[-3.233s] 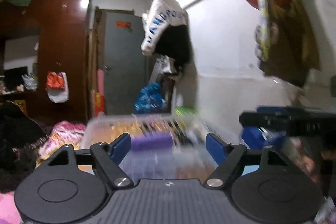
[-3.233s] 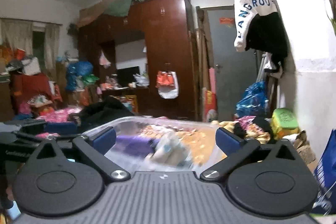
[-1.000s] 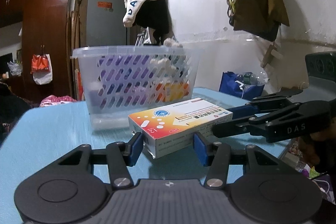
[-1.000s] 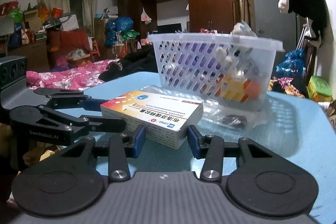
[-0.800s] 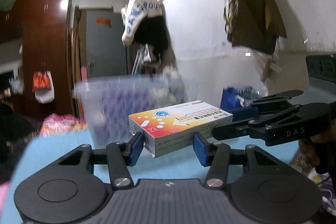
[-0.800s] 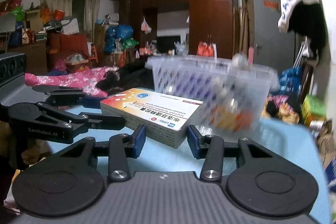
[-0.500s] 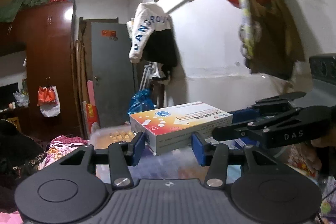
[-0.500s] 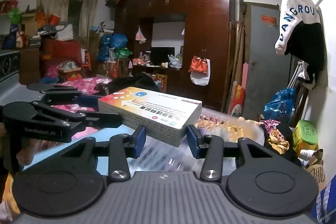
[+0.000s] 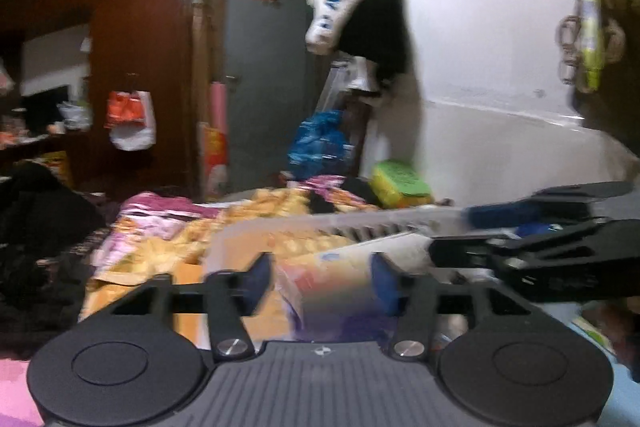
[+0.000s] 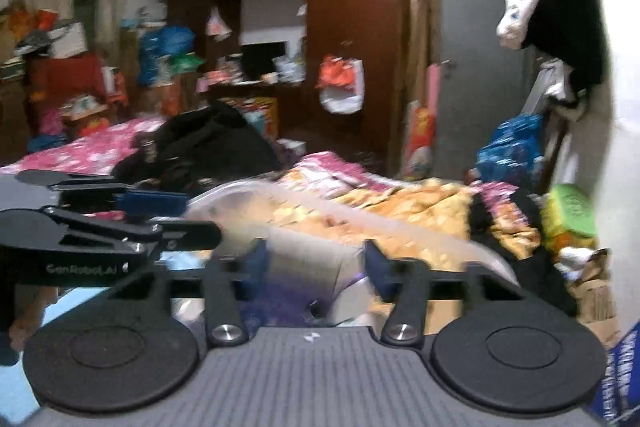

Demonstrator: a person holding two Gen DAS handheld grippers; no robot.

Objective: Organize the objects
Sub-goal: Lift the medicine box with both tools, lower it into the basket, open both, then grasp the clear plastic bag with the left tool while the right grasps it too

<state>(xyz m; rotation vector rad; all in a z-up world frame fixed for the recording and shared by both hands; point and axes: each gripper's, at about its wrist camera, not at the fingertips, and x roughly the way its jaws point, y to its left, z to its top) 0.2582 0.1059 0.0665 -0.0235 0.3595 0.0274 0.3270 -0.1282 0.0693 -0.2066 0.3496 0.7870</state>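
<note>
1. The left gripper [image 9: 322, 277] has 2 matte black plastic fingers tipped with blue pads [image 9: 260, 275], and they stand apart on either side of a blurred rectangular medicine box [image 9: 332, 283]; motion blur hides whether the pads touch its sides.
2. The medicine box is cardboard, with an orange and white printed face in the left wrist view, and it sits tilted just above the open top of a translucent plastic basket [image 9: 360, 223].
3. The right gripper [image 10: 314, 263] shows the same black fingers and blue pads [image 10: 376, 267], also apart, with the pale end of the same box [image 10: 308, 259] smeared between them; contact cannot be told here either.
4. The basket's rim [image 10: 288, 195] is a thin, milky, curved band that sweeps across the right wrist view below the box, and purple items show dimly inside.
5. Each gripper appears in the other's view as ribbed black arms with a flat blue pad, near the basket rim.
6. Behind lies a bed [image 10: 400, 203] with a crumpled orange and pink floral quilt, and a glossy dark red wooden wardrobe [image 10: 352, 27] stands against the far wall.
7. A strip of light blue surface [image 10: 80, 303] shows under the left gripper in the right wrist view.
</note>
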